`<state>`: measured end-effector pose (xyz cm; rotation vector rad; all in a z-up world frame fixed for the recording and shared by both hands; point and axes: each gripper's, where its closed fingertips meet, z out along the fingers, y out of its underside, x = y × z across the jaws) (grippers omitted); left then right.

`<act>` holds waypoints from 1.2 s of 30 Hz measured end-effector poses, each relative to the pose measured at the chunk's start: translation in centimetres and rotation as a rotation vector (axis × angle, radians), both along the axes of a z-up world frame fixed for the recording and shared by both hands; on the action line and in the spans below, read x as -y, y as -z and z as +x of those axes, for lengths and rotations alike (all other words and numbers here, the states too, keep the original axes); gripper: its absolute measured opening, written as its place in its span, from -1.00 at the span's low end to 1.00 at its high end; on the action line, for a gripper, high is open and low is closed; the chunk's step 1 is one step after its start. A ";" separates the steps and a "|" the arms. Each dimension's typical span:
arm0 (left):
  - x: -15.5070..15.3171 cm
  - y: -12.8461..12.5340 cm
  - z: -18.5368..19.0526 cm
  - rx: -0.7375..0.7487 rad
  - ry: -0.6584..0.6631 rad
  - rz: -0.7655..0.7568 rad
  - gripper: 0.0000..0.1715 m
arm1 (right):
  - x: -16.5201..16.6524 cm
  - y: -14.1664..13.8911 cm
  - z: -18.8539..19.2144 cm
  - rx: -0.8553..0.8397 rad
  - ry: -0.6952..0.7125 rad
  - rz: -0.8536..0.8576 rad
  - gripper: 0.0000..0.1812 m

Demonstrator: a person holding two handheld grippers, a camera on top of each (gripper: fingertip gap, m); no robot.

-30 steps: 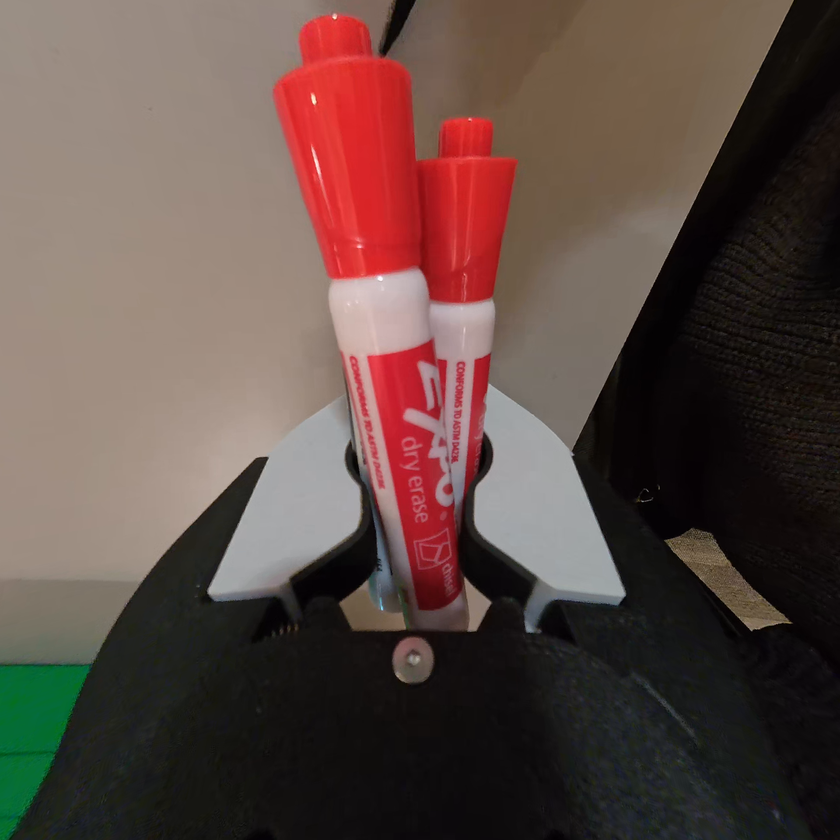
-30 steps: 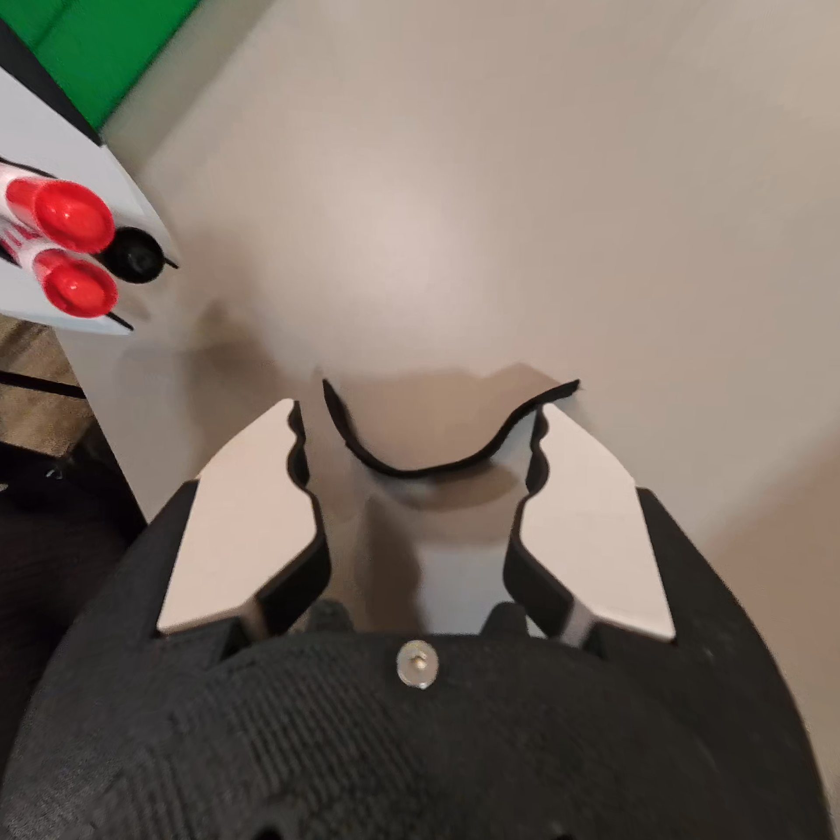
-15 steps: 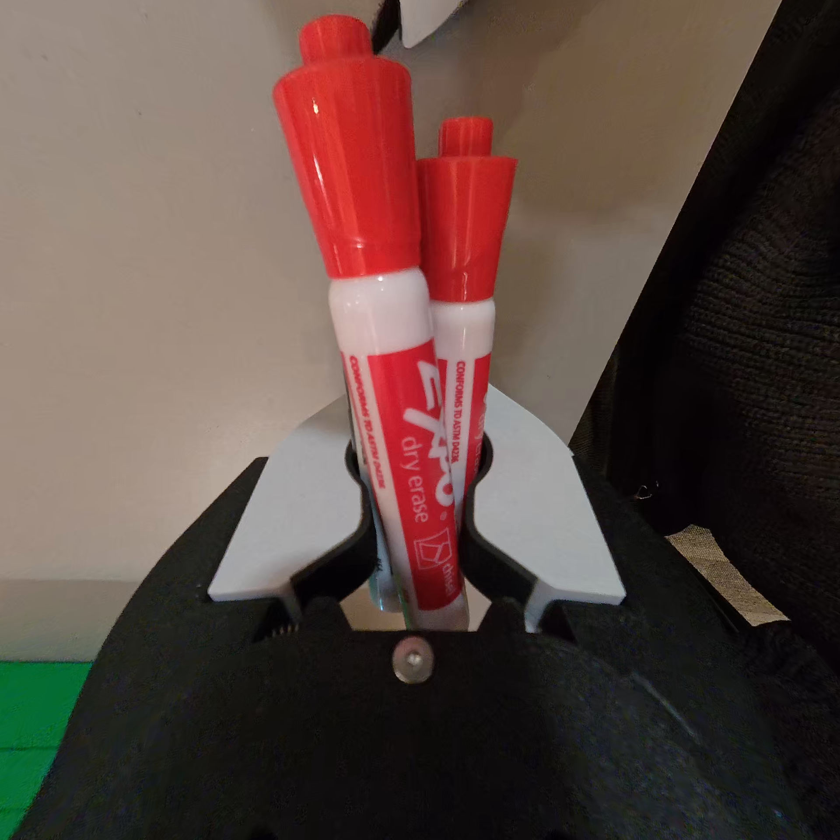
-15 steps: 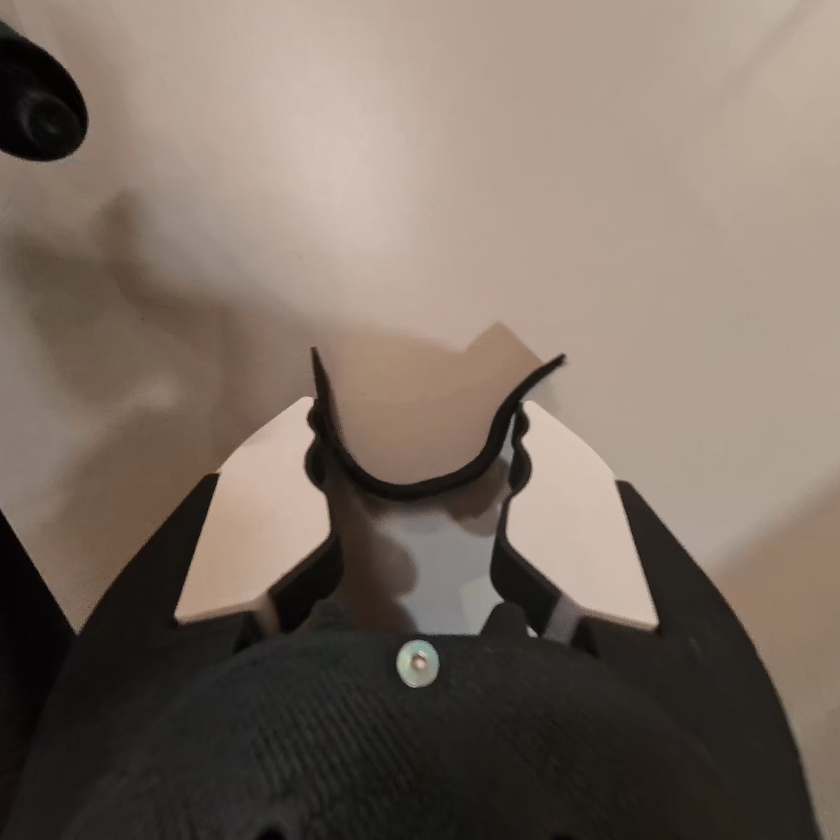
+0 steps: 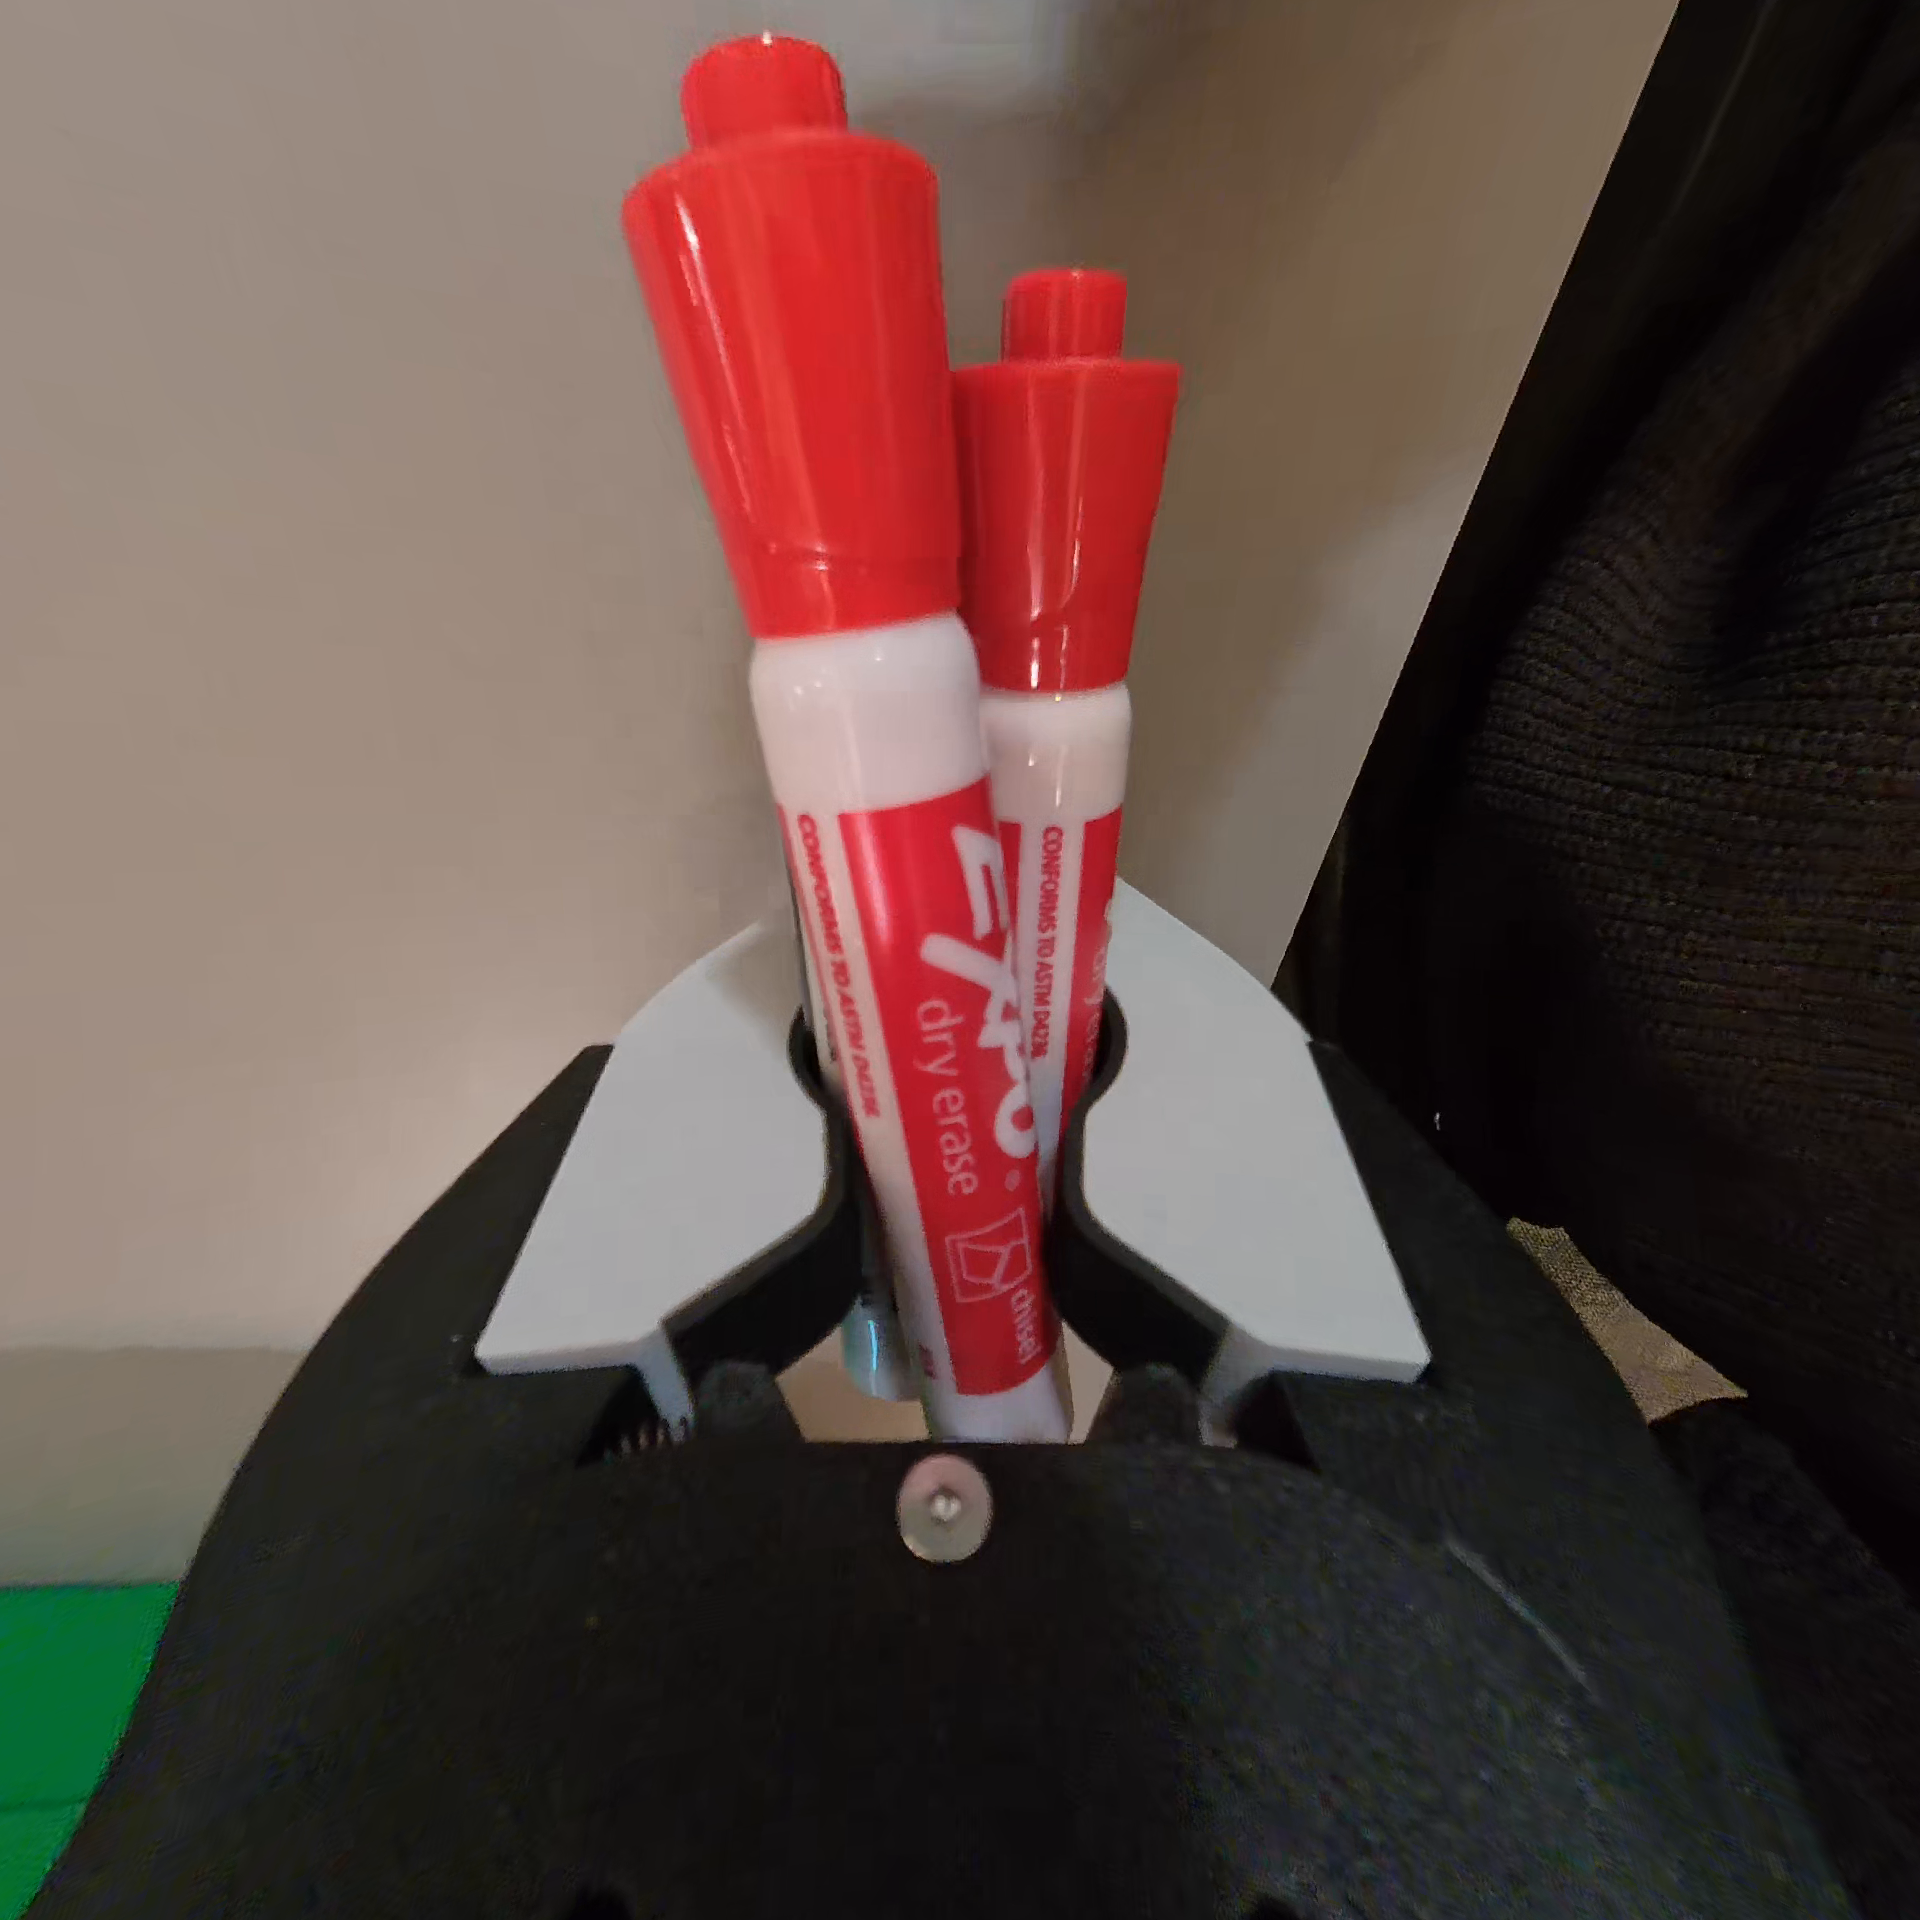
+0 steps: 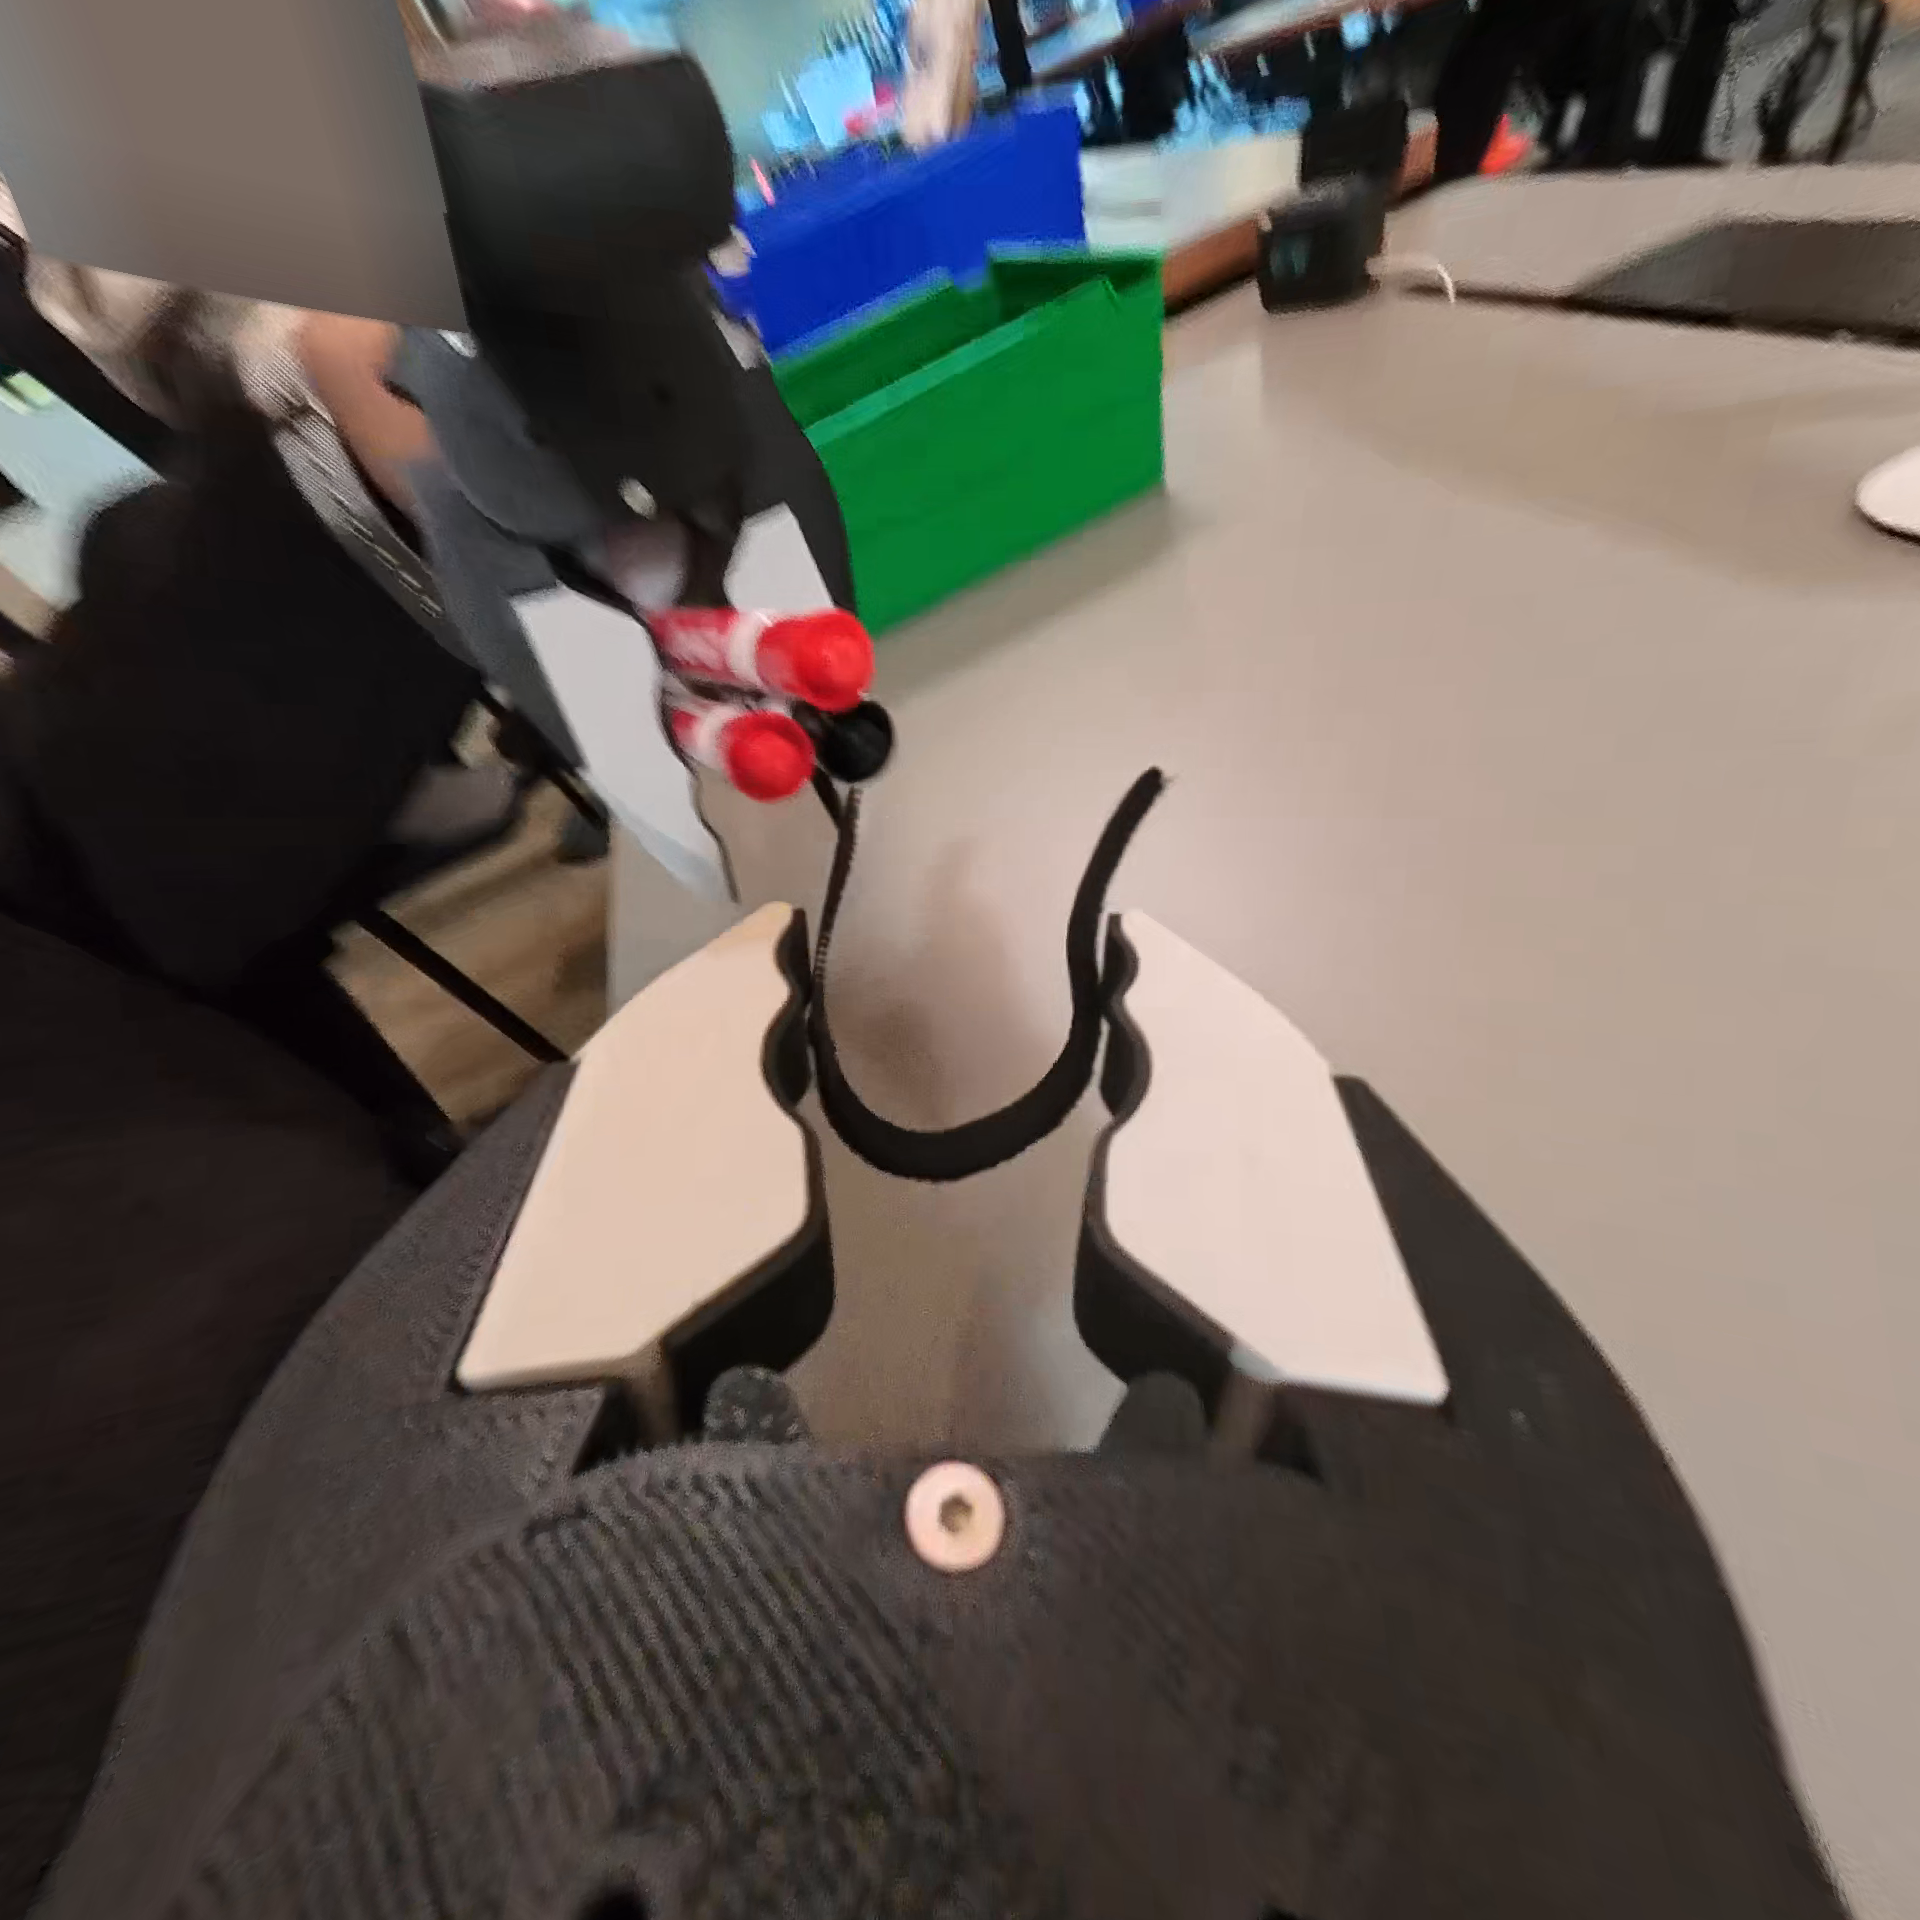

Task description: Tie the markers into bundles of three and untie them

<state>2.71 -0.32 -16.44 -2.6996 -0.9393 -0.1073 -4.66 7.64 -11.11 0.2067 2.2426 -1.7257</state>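
My left gripper [image 5: 956, 977] is shut on a bundle of dry-erase markers that point up and away. Two red-capped markers show, a taller one [image 5: 800, 416] and a shorter one [image 5: 1060, 520] to its right. The right wrist view shows this bundle end-on, with two red caps [image 6: 821, 655] and a black cap [image 6: 857, 740] beside them. My right gripper [image 6: 956, 935] holds a black strap [image 6: 935, 1138] bent into a U between its fingers, both ends pointing forward. The strap's left end reaches up close to the black cap.
A beige table [image 6: 1455, 727] spreads ahead and to the right. A green bin [image 6: 987, 457] and a blue bin [image 6: 914, 229] stand behind the left gripper. A person in dark clothing [image 5: 1662, 727] is close on the left gripper's right. A white object [image 6: 1891, 488] lies at the far right edge. Tip to tip, the grippers are about 12 cm apart. Left tips and right tips are each some 35 cm from the white object [image 6: 1891, 488].
The right gripper has tilted up from facing the tabletop to facing the marker bundle. Its fingers have come closer, bending the strap into a tighter U. The left gripper has barely moved.
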 end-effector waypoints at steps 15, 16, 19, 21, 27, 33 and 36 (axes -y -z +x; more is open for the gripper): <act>-1.9 0.0 0.9 0.036 0.055 0.040 -0.47 | 2.4 -0.5 4.2 0.074 -0.108 -0.066 -0.36; -2.2 -0.1 0.9 0.037 0.063 0.049 -0.47 | 2.4 -0.6 4.1 0.078 -0.109 -0.065 -0.36; -2.7 -0.1 0.9 0.033 0.078 0.055 -0.47 | 2.4 -0.6 4.2 0.108 -0.122 -0.068 -0.35; -3.0 0.0 1.0 0.037 0.087 0.051 -0.47 | 2.4 -0.6 4.4 0.124 -0.132 -0.071 -0.36; -3.7 0.3 1.2 0.047 0.106 0.053 -0.49 | 2.7 -0.8 5.2 0.163 -0.163 -0.086 -0.37; -4.3 0.8 1.5 0.065 0.126 0.043 -0.48 | 3.0 -0.7 5.8 0.165 -0.185 -0.084 -0.42; -4.6 1.1 1.7 0.075 0.135 0.034 -0.48 | 2.9 -0.7 5.8 0.167 -0.191 -0.082 -0.45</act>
